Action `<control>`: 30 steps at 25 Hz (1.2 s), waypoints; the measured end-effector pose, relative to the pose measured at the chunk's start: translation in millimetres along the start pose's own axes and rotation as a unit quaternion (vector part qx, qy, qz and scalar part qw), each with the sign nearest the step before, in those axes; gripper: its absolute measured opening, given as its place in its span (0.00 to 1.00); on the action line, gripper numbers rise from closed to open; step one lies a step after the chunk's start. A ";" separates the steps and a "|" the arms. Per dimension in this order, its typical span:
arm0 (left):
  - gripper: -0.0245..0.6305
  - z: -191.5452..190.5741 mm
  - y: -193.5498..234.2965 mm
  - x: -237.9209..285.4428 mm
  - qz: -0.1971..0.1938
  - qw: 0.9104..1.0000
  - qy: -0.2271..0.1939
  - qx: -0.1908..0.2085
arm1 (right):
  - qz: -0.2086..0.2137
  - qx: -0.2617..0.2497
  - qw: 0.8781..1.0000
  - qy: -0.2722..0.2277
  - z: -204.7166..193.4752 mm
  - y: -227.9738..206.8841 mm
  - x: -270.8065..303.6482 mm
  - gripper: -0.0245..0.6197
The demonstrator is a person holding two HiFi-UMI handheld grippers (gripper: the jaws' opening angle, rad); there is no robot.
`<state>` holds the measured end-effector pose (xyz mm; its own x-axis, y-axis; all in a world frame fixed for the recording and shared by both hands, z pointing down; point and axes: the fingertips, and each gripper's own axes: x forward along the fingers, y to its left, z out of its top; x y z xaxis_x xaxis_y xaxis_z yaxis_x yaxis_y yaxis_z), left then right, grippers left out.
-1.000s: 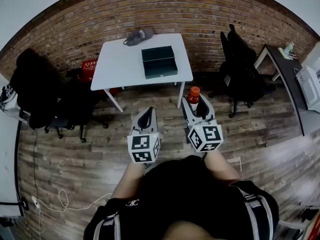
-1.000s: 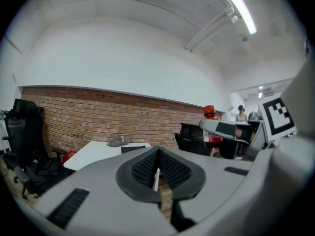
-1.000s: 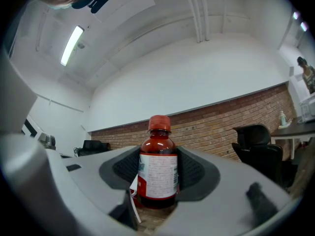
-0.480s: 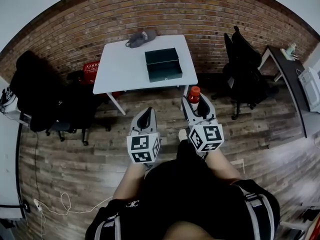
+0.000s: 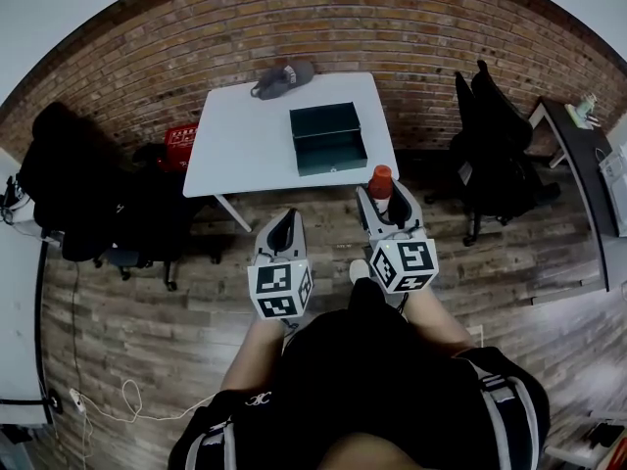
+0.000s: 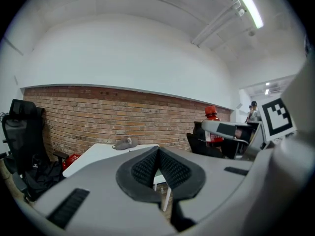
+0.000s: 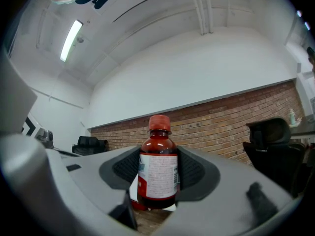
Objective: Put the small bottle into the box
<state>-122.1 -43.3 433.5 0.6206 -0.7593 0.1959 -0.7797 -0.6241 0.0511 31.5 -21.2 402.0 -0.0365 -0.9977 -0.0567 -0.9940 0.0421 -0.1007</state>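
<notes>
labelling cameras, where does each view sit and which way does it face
Head view: on the person's head, looking steeply down at the white table, box, left gripper, right gripper, torso.
Left gripper view: on the left gripper, along its shut jaws toward the brick wall.
Right gripper view: on the right gripper, along jaws clamping the small bottle.
Shared: the small bottle shows in all three.

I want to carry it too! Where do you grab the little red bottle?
Grab it around its wide labelled middle, coming in from the two sides. The small bottle stands upright and its body is round and straight there, so jaws can press evenly. The cap and neck are narrower and would probably slip. The right gripper holds it just this way.
</notes>
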 end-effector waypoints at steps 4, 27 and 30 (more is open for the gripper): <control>0.05 6.7 11.7 40.6 0.011 1.000 0.002 -0.001 | 0.010 0.002 1.000 0.004 -5.8 -21.5 39.2 0.37; 0.05 27.2 44.1 256.6 0.087 0.994 0.067 -0.020 | 0.127 -0.006 0.987 0.099 -54.8 -127.2 249.4 0.37; 0.05 25.7 50.6 272.9 0.106 0.991 0.076 -0.028 | 0.146 -0.009 0.982 0.117 -65.1 -134.2 266.4 0.37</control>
<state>10.0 -286.8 464.4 0.4264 -0.8329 0.3528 -0.8970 -0.4397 0.0460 148.4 -296.0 465.1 -0.3406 -0.9284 0.1487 -0.9393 0.3291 -0.0968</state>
